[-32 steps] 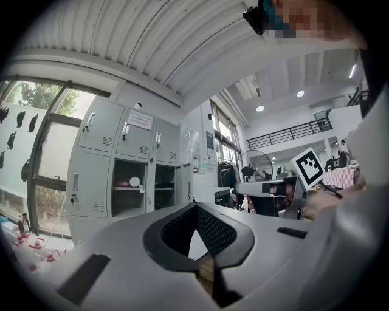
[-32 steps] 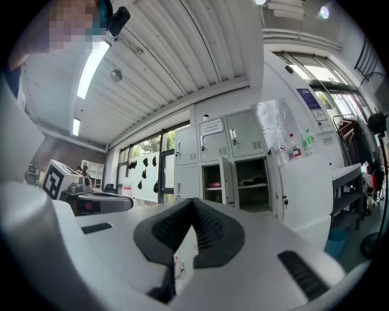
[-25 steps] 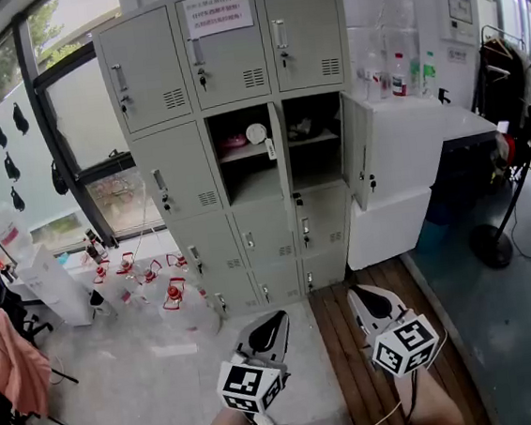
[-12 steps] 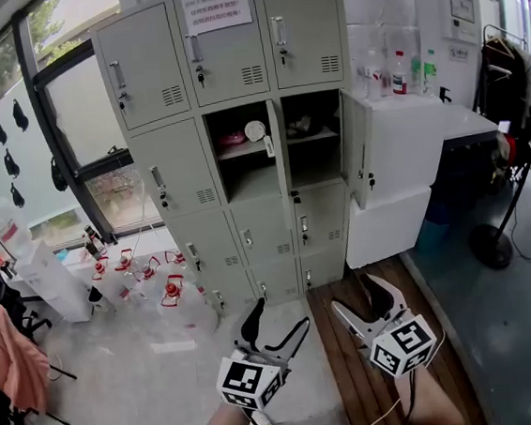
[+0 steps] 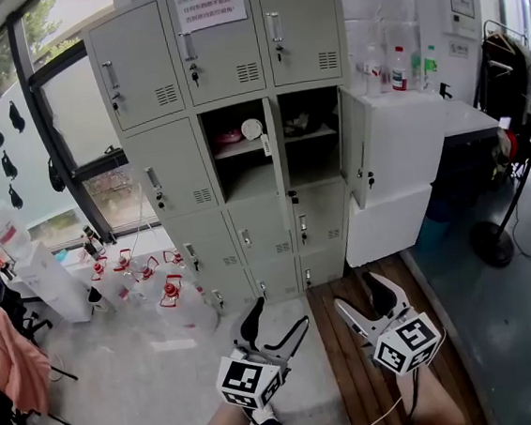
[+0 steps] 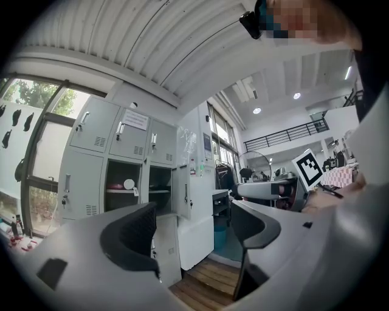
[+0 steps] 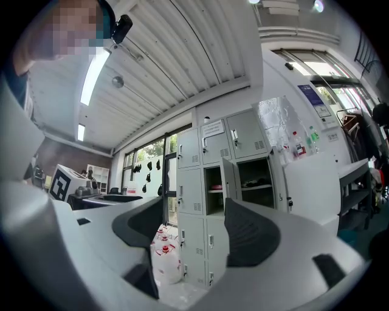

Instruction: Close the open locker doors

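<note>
A grey locker cabinet [image 5: 230,144] stands ahead, well beyond both grippers. In its middle row two compartments are open: the centre one, whose door [image 5: 277,154] stands edge-on, and the right one, whose door [image 5: 358,159] swings out to the right. Small items lie on their shelves. My left gripper [image 5: 274,326] and right gripper [image 5: 365,302] hover low near me; both have just opened, with nothing between the jaws. The left gripper view shows the left gripper [image 6: 197,228] open toward the lockers [image 6: 115,176]. In the right gripper view the right gripper [image 7: 194,231] frames them [image 7: 219,182].
Water jugs with red caps [image 5: 166,297] crowd the floor left of the lockers. A white counter [image 5: 427,133] carrying bottles [image 5: 401,70] adjoins the open right door. A wooden floor strip [image 5: 358,376] runs toward the lockers. A stand's round base [image 5: 495,241] sits at the right.
Both grippers went from shut to open a second ago and stay wide. The hands have barely moved, and the locker doors stand as before.
</note>
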`<state>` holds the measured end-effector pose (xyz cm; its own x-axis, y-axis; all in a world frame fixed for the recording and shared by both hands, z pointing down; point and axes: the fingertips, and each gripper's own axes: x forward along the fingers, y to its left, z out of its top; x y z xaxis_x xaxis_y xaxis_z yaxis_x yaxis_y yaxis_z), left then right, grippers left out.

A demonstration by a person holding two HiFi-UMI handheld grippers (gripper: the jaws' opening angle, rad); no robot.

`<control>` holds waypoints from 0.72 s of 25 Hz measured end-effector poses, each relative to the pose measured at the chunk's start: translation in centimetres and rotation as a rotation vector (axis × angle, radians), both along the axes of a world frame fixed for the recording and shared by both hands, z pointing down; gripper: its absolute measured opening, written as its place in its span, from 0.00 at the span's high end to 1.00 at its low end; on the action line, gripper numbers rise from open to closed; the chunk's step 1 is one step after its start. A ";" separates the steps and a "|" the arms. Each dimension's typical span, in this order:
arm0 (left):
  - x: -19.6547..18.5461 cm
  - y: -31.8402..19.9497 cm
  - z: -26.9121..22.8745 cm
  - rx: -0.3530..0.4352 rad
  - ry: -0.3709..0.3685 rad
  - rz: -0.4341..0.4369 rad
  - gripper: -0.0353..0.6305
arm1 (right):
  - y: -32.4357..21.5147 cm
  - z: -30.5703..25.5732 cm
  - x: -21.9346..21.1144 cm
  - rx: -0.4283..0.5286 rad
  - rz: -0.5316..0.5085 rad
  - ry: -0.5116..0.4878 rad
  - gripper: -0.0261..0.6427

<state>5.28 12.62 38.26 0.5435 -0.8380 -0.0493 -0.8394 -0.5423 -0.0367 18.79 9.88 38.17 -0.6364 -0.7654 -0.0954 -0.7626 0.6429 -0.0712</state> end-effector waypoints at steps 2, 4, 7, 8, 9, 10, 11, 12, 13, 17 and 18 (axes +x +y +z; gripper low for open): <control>-0.2 -0.8 0.1 -0.002 0.000 0.001 0.36 | -0.7 0.3 -0.2 -0.004 0.002 0.002 0.49; -0.7 -1.8 0.2 -0.002 0.001 0.003 0.36 | -1.7 0.3 -0.7 -0.008 0.006 0.002 0.49; -1.6 -3.7 0.4 -0.004 0.002 0.012 0.36 | -3.3 0.3 -1.6 -0.008 0.014 0.003 0.49; -2.0 -4.5 0.5 -0.005 0.004 0.016 0.36 | -4.0 0.4 -1.9 -0.008 0.019 0.003 0.49; -2.4 -5.3 0.6 -0.007 0.006 0.021 0.36 | -4.8 0.5 -2.3 -0.009 0.023 0.002 0.49; -2.8 -6.2 0.7 -0.009 0.007 0.026 0.36 | -5.7 0.5 -2.7 -0.010 0.029 0.000 0.49; -3.3 -7.2 0.7 -0.011 0.008 0.033 0.36 | -6.7 0.5 -3.2 -0.012 0.035 -0.004 0.49; -3.8 -8.2 0.7 -0.012 0.008 0.041 0.36 | -7.7 0.5 -3.6 -0.014 0.044 -0.008 0.49; -4.3 -9.3 0.7 -0.012 0.008 0.049 0.36 | -8.8 0.4 -4.1 -0.016 0.054 -0.012 0.49; -6.6 -14.0 0.3 -0.011 0.013 0.082 0.36 | -13.0 -0.1 -6.3 -0.029 0.089 -0.026 0.49; -7.2 -15.1 0.2 -0.010 0.013 0.090 0.36 | -14.0 -0.2 -6.8 -0.031 0.097 -0.023 0.49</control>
<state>-1.90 -2.47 38.42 0.6161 -0.7861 -0.0492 -0.7875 -0.6160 -0.0202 11.96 -4.08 37.96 -0.5568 -0.8263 -0.0845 -0.8193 0.5631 -0.1079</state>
